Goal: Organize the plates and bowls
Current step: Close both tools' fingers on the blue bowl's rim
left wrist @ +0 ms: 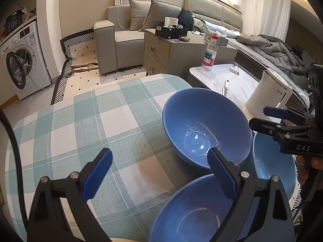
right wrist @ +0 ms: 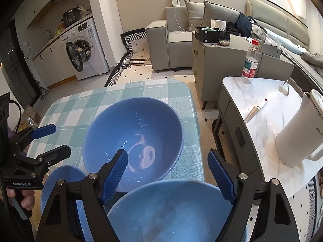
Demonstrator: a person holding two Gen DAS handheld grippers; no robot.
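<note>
I see three blue bowls on the checked tablecloth [left wrist: 84, 121]. My left gripper [left wrist: 159, 173] stands wide, empty, over the rim of the near left bowl [left wrist: 189, 217]. My right gripper [right wrist: 168, 174] is wide too, gripping nothing, above the near right bowl [right wrist: 171, 211]. The far bowl [right wrist: 133, 137] sits between and beyond them. A white kettle [right wrist: 298, 135] stands on the marble table [right wrist: 268, 109], far right.
</note>
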